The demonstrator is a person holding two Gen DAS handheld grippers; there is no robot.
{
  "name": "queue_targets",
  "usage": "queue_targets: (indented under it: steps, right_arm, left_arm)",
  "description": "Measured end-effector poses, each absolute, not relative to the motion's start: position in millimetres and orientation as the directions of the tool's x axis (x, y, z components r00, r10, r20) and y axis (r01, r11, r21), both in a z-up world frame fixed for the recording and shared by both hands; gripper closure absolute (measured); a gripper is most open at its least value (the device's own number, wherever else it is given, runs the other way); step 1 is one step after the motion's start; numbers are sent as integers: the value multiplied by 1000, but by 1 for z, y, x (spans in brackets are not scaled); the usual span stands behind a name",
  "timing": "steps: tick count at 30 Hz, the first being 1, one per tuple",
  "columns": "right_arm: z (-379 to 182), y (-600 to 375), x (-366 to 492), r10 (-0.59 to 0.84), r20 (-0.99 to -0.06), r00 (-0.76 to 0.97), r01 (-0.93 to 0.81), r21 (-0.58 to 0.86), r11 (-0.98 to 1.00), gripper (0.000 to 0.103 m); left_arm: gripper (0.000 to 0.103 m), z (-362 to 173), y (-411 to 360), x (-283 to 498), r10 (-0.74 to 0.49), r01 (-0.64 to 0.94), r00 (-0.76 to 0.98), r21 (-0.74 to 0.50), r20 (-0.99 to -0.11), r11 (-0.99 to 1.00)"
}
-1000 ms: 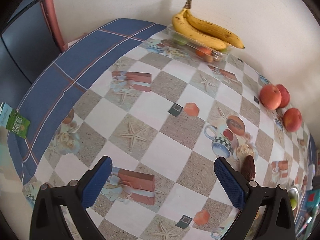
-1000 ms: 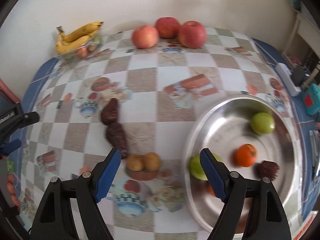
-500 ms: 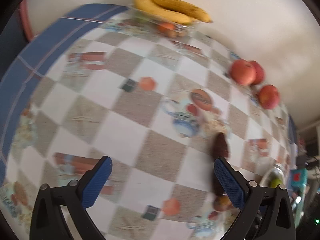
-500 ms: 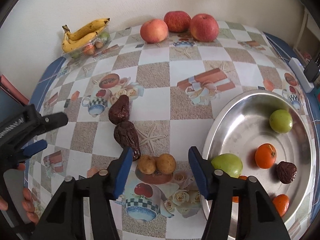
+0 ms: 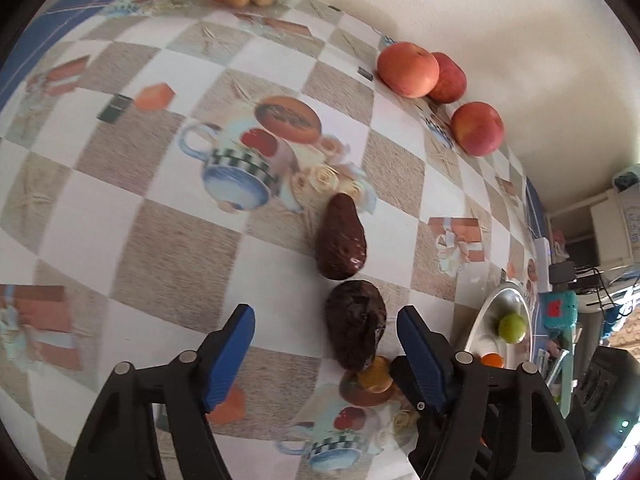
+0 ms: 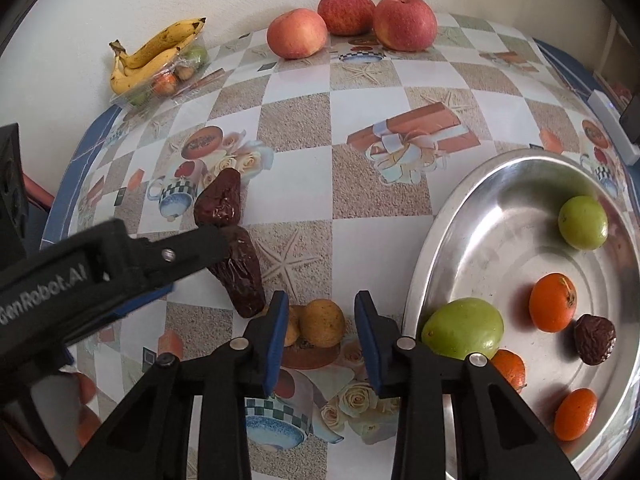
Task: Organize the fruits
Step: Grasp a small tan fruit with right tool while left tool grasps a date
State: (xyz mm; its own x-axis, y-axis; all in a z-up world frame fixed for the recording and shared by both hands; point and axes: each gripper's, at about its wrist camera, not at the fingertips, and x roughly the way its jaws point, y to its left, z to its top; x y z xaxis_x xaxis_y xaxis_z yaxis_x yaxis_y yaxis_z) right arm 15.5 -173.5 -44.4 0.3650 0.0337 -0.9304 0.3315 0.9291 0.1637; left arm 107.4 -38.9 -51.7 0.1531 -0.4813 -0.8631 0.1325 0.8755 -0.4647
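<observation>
Two dark brown wrinkled dates lie end to end on the patterned tablecloth. My left gripper is open, its blue pads on either side of the nearer date. The farther date lies just beyond. Two small yellow-brown fruits sit past the near date. My right gripper is open and narrow, with one yellow fruit between its pads, not touched; the other is half hidden behind a pad. A steel bowl at the right holds green fruits, oranges and a date.
Three apples stand along the back wall. Bananas rest on a clear tray of small fruit at the back left. A black finger of the left gripper reaches across from the left, over the dates. A white power strip lies at the table's right edge.
The left gripper swung right and down to the near date, and its jaws narrowed. The right gripper moved forward onto the small yellow fruits, its jaws closing in steadily.
</observation>
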Motion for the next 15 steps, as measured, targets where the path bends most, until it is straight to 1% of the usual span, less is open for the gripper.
queue_targets:
  steps: [2, 4, 6, 7, 8, 9, 11, 12, 15]
  right_arm:
    - [-45, -173, 16, 40, -930, 367, 330, 170, 929, 70]
    - [-45, -175, 16, 46, -929, 367, 333, 178, 926, 70]
    - [-46, -177, 15, 62, -927, 369, 342, 197, 919, 71]
    - [-46, -178, 15, 69, -926, 371, 346, 207, 915, 72]
    - [-46, -180, 14, 70, -927, 370, 351, 210, 912, 74]
    - [-46, -180, 14, 66, -928, 367, 354, 205, 913, 75]
    - [-46, -182, 13, 67, -928, 367, 358, 207, 911, 75]
    - [-46, -182, 12, 69, -928, 366, 358, 209, 910, 75]
    - [-46, -180, 13, 68, -930, 361, 351, 203, 914, 76]
  left_arm:
    - [39, -55, -44, 106, -484, 140, 145, -466, -863, 874]
    - [44, -59, -46, 105, -494, 140, 133, -477, -859, 868]
    - [55, -63, -50, 104, -515, 137, 114, -500, -850, 855]
    - [56, -64, -53, 104, -522, 140, 109, -507, -846, 851]
    - [59, -66, -55, 102, -526, 144, 103, -511, -844, 848]
    - [66, -66, -55, 102, -528, 146, 100, -512, -843, 846]
    - [66, -66, -56, 101, -530, 149, 105, -514, -842, 845]
    - [66, -65, -55, 101, -550, 140, 111, -535, -828, 833]
    - [66, -63, -49, 101, -541, 123, 121, -529, -832, 840]
